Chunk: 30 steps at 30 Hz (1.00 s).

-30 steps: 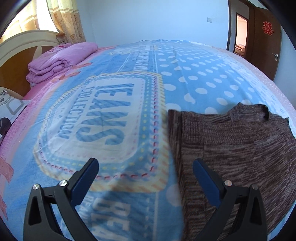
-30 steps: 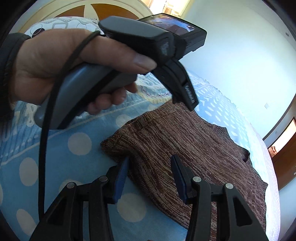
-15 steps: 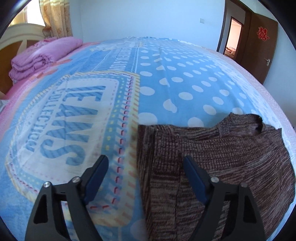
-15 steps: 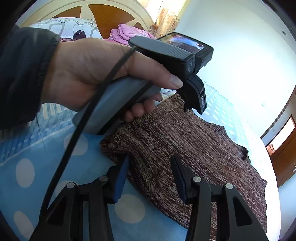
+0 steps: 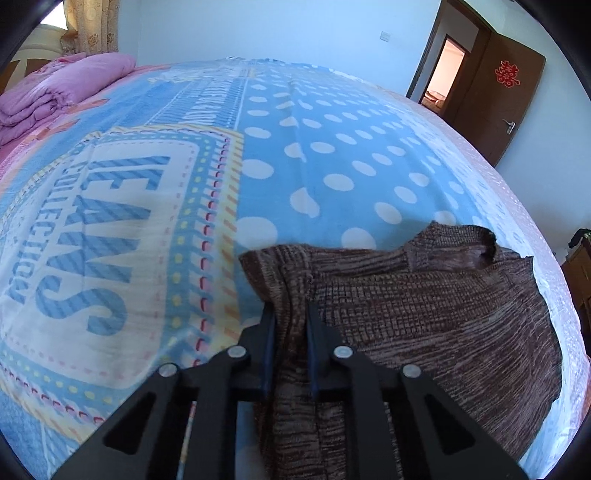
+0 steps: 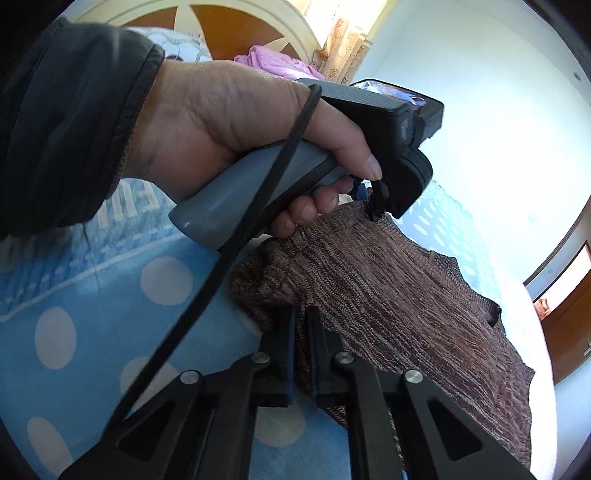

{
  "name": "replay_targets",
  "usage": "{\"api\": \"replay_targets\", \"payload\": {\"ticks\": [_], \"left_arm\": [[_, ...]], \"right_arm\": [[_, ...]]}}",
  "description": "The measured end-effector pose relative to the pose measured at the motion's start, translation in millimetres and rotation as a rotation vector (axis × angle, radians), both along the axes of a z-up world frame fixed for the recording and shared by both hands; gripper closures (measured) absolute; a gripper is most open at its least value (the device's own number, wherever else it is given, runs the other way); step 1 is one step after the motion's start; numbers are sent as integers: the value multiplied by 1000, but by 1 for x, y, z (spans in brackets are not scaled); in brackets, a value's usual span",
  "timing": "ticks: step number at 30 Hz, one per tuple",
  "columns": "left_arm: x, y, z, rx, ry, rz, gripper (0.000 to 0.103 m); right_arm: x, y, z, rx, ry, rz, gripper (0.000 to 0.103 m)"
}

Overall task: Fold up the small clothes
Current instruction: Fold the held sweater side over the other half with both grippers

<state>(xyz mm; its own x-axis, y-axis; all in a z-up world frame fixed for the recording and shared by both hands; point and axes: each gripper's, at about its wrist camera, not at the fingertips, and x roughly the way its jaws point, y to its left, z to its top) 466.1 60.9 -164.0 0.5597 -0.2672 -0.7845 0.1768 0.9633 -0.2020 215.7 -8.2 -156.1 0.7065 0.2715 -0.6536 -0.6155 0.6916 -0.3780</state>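
Note:
A brown knitted sweater [image 5: 436, 314] lies flat on the blue dotted bedspread [image 5: 332, 155], its neckline toward the right. My left gripper [image 5: 290, 317] is shut on the sweater's left edge, with a fold of knit pinched between the fingers. The sweater also shows in the right wrist view [image 6: 388, 291]. My right gripper [image 6: 301, 321] is shut on the sweater's near corner, which bunches up at the fingers. The left gripper, held in a hand [image 6: 236, 122], shows in the right wrist view [image 6: 375, 210] pinching the same edge farther along.
A folded pink quilt [image 5: 55, 96] lies at the head of the bed by the headboard [image 6: 229, 22]. A brown door [image 5: 506, 88] stands open at the far right. The bed's right edge [image 5: 546, 266] runs close to the sweater.
Both grippers moved forward onto the sweater's edge and closed on it. The pinched fabric has lifted and bunched. The left hand came in closer to the right gripper.

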Motion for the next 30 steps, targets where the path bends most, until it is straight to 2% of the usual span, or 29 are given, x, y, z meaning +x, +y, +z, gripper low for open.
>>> {"api": "replay_targets", "payload": {"ticks": [4,7,10,12,14,18,25,30], "left_arm": [[-3,9,8,-41,12,21,90],[-6,16,14,-78,16,32,91],[-9,20,25,-121,7,43,91],[-10,18,28,-115,4,43,91],[-8,15,27,-109,24,48,91],[-9,12,33,-142,31,57,91],[-14,-2,58,-218,16,56,91],[-18,-26,77,-230,5,24,91]], "right_arm": [[-6,-10,15,82,10,18,100],[-7,-21,29,173,64,14,100],[-10,-28,40,222,86,16,100],[-9,-33,45,246,90,8,100],[-4,-43,51,304,134,-12,100],[8,-70,63,389,159,-51,100],[17,-108,67,456,171,-116,100],[23,-136,67,505,189,-144,100]]}}
